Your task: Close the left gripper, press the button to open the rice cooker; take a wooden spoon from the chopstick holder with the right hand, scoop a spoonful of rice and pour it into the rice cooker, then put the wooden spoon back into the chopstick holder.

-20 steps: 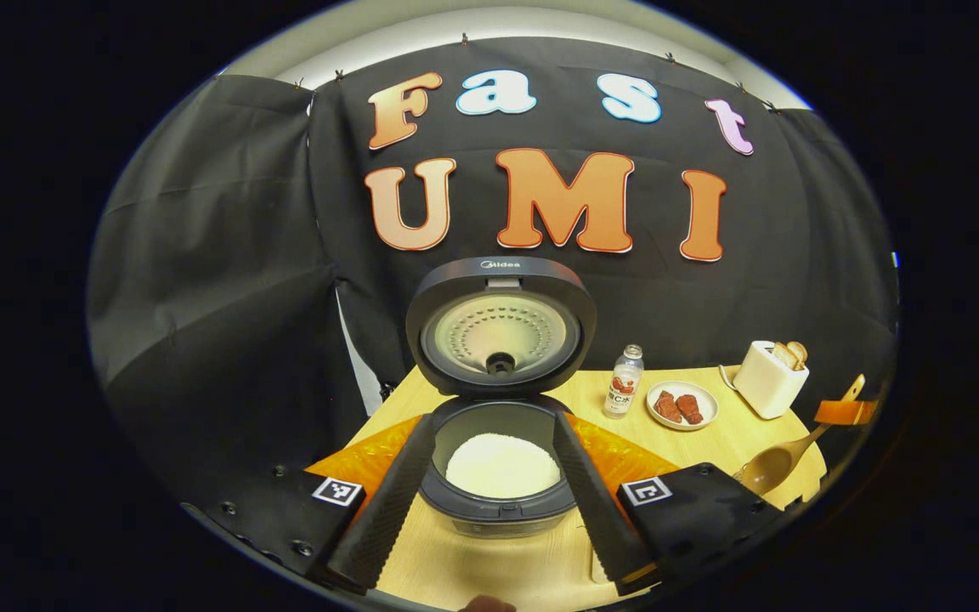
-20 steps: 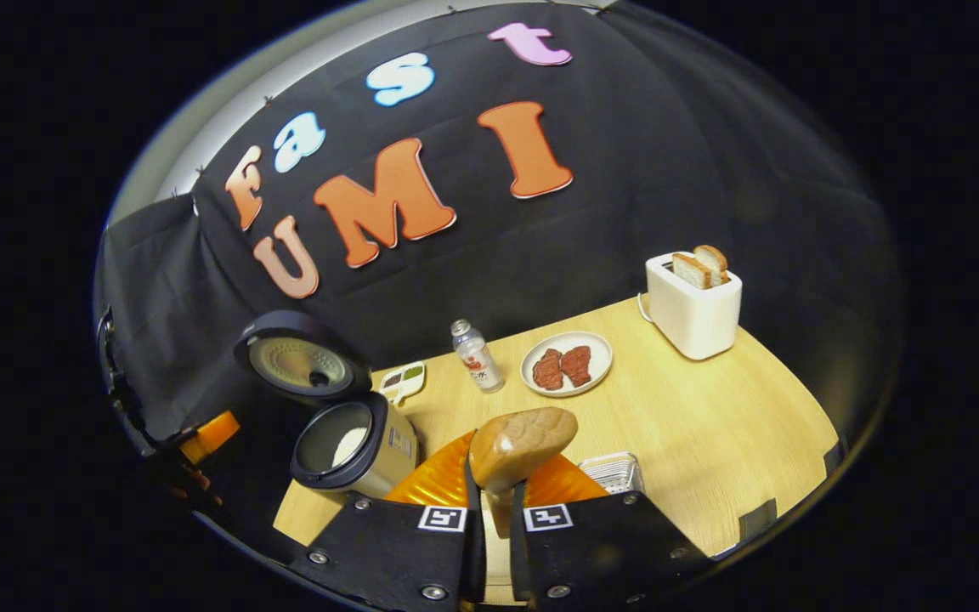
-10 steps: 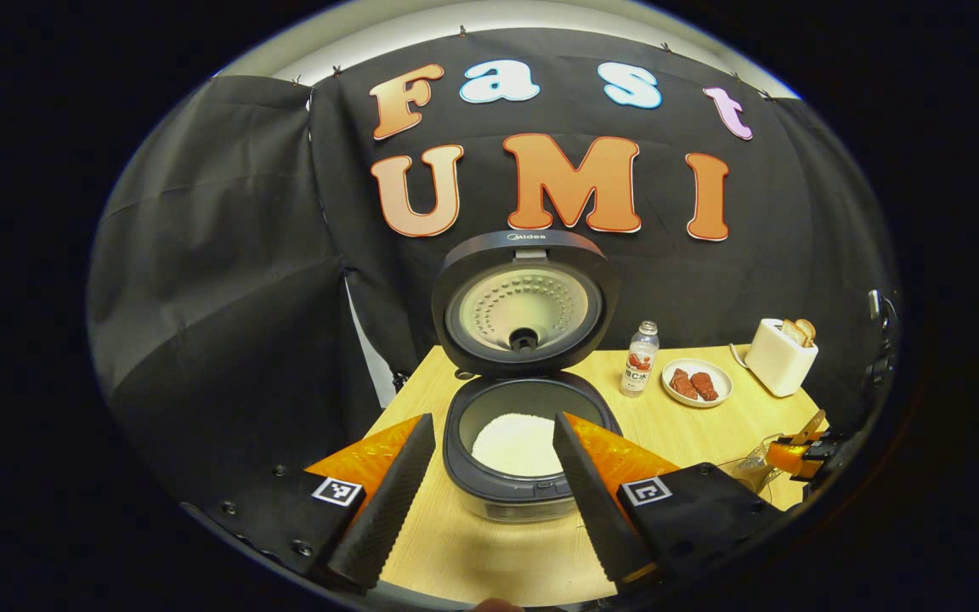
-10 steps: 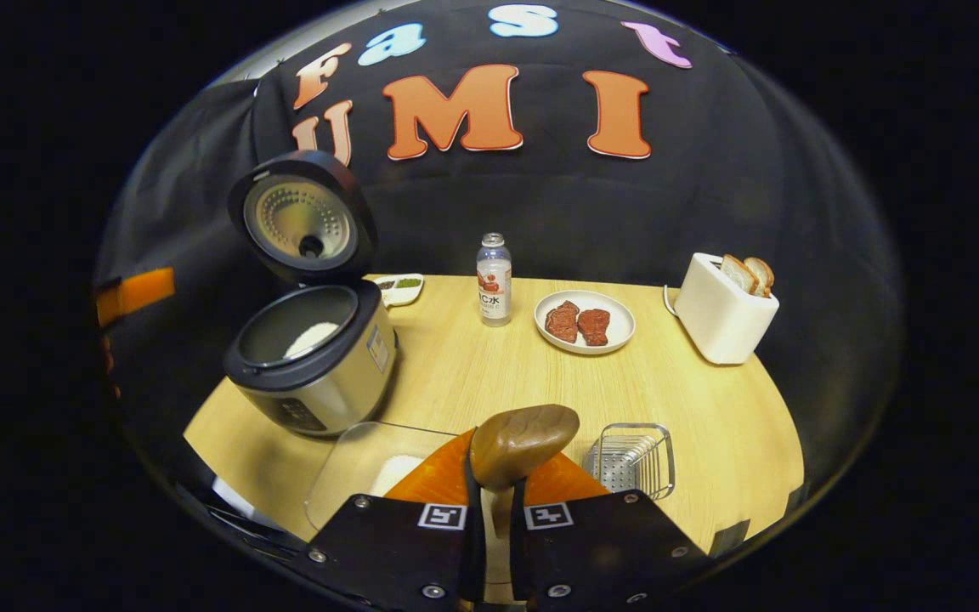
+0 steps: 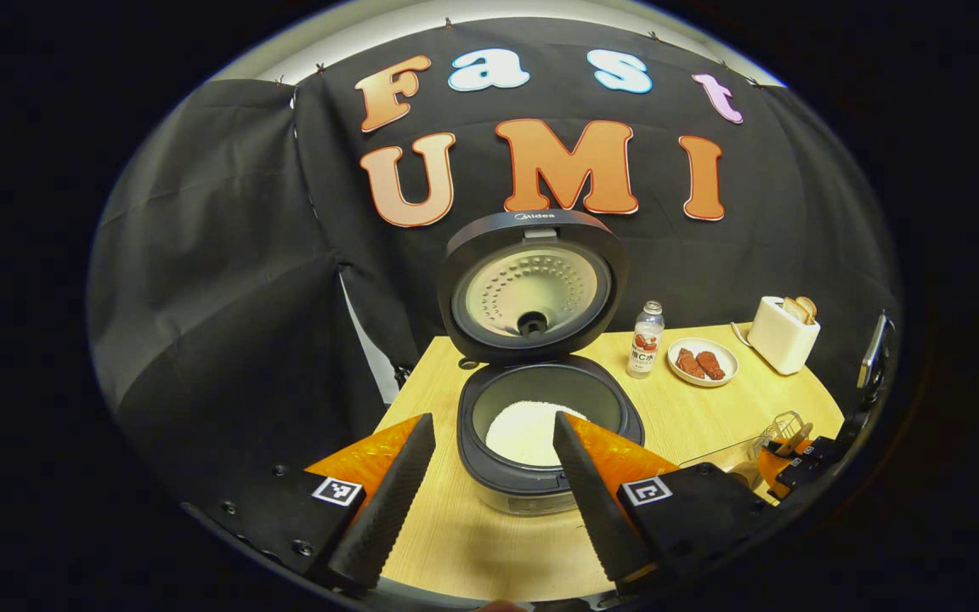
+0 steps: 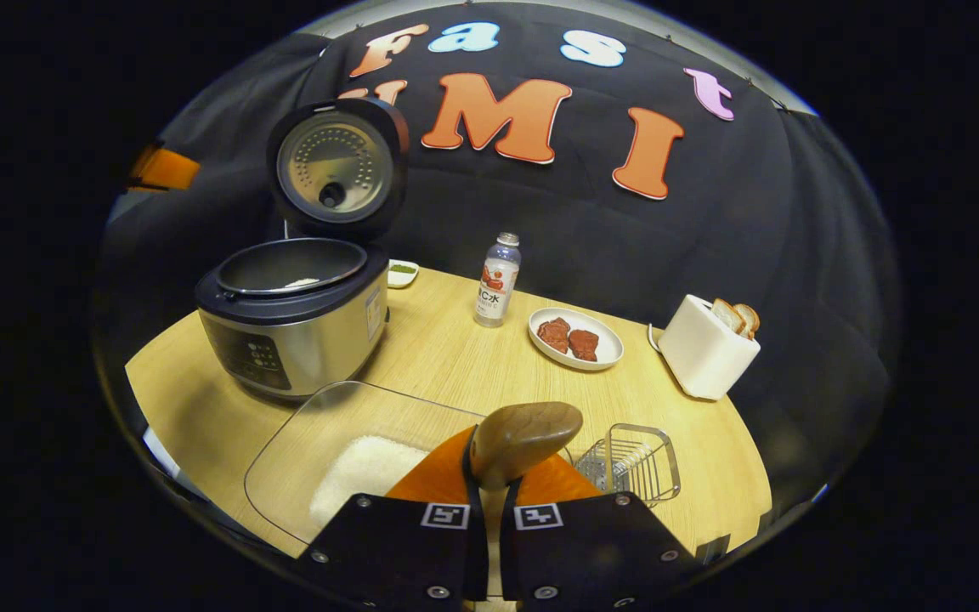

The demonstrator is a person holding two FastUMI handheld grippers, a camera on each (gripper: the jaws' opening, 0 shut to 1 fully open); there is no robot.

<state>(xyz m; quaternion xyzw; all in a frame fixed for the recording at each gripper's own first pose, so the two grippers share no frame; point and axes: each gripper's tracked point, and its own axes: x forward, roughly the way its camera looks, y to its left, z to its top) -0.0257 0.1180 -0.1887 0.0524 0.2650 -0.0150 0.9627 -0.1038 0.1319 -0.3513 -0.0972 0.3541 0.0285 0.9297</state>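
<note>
Gripping wooden spoon (image 6: 523,433), right gripper (image 6: 489,493) clamped; left gripper (image 5: 489,476) apart before rice cooker (image 5: 540,425).

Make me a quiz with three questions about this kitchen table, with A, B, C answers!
1. Where is the bottle?
A. Between the cooker and the plate
B. Inside the wire holder
C. On the toaster

2. How many meat pieces lie on the plate?
A. One
B. Two
C. Four

3. What state is the cooker's lid in?
A. Shut
B. Off, lying on the table
C. Up, open

Answers: 1 A, the bottle stands between them. 2 B, two red pieces show. 3 C, the lid stands upright over the rice.
</note>
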